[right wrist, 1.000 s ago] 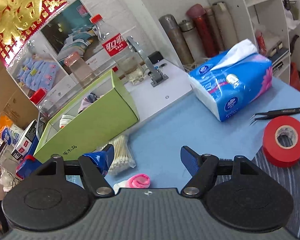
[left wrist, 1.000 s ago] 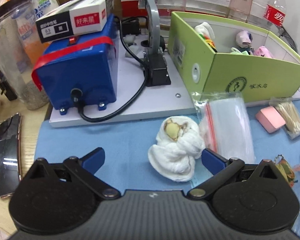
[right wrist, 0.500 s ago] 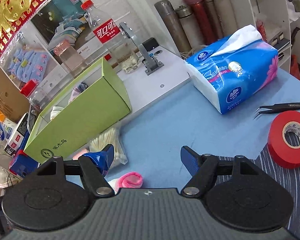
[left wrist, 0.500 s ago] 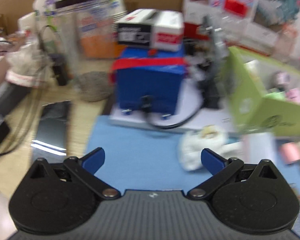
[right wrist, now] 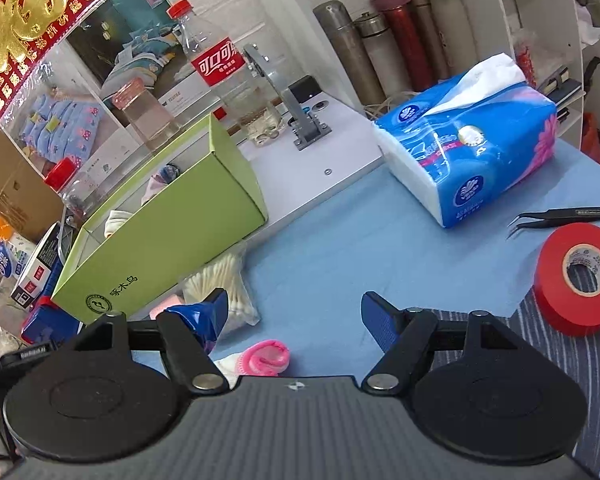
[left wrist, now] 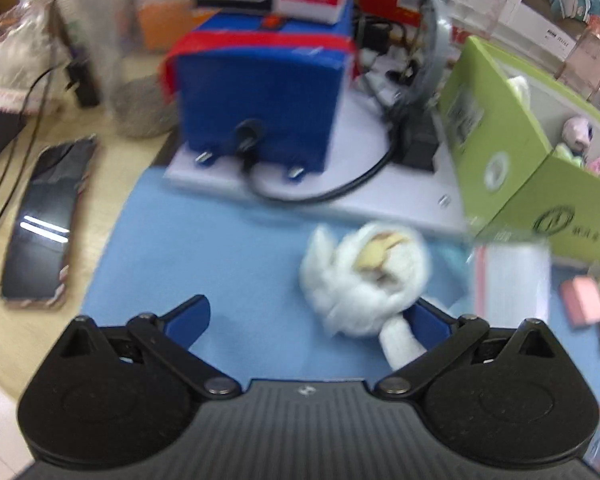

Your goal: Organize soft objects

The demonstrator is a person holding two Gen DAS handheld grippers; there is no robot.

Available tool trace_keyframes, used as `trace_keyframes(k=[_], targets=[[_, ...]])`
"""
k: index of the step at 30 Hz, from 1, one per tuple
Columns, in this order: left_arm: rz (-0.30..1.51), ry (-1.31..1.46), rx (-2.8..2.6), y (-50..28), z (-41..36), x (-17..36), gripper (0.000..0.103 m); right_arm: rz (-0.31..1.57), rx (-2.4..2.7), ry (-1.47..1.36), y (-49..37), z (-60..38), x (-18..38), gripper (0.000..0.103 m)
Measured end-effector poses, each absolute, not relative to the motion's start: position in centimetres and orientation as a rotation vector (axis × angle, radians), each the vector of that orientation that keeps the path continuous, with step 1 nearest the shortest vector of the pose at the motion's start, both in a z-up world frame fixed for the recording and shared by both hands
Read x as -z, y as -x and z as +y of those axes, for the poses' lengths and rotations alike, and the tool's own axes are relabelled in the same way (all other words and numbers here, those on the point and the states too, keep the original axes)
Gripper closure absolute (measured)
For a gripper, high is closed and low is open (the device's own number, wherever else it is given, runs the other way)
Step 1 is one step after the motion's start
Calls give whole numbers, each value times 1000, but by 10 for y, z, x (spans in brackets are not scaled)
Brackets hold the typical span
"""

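A white plush toy [left wrist: 364, 280] with a tan face lies on the blue mat [left wrist: 204, 248] in the blurred left wrist view. My left gripper [left wrist: 308, 316] stands open just above the mat. The toy rests against the inner side of its right finger and hides that fingertip; the left finger is well apart from it. The green box [left wrist: 500, 140] at the right holds several small soft toys. In the right wrist view my right gripper [right wrist: 296, 312] is open with nothing between its pads. A pink and white sock [right wrist: 266, 358] lies on the mat below it, and the green box [right wrist: 172, 240] stands to its left.
A blue device [left wrist: 260, 96] with a black cable stands behind the toy, and a phone [left wrist: 44, 220] lies at the left. A zip bag [left wrist: 508, 280] and a pink block [left wrist: 584, 306] sit at the right. Cotton swabs [right wrist: 224, 288], a tissue pack [right wrist: 472, 160], tweezers [right wrist: 568, 214] and red tape [right wrist: 580, 280] lie around the right gripper.
The left gripper swung left, rolled and came in closer; the plush toy now sits against its right finger. The right gripper has stayed nearly still.
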State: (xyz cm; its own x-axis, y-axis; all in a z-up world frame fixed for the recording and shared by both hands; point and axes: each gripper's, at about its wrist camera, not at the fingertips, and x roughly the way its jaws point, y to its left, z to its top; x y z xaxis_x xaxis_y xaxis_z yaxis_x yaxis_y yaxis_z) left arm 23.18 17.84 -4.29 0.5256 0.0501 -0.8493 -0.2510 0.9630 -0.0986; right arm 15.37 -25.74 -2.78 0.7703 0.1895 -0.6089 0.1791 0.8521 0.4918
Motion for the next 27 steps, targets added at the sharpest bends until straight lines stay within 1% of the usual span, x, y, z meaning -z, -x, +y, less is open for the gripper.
trace_keyframes(k=[3, 8, 11, 16, 21, 25, 27], targets=[[995, 151, -272, -199, 199, 43, 1, 706, -13, -574, -153, -260, 31, 43], [905, 176, -276, -160, 218, 19, 1, 720, -27, -565, -152, -256, 35, 43], [862, 177, -243, -159, 212, 10, 1, 734, -44, -547, -153, -251, 34, 43], [873, 190, -207, -177, 196, 13, 1, 776, -110, -502, -168, -244, 26, 43], [883, 187, -211, -181, 192, 15, 1, 862, -175, -340, -211, -215, 26, 43], [880, 186, -222, -183, 196, 14, 1, 960, -250, -114, -243, -177, 36, 43], [883, 189, -217, -187, 197, 15, 1, 1002, -290, -50, -253, -167, 42, 43]])
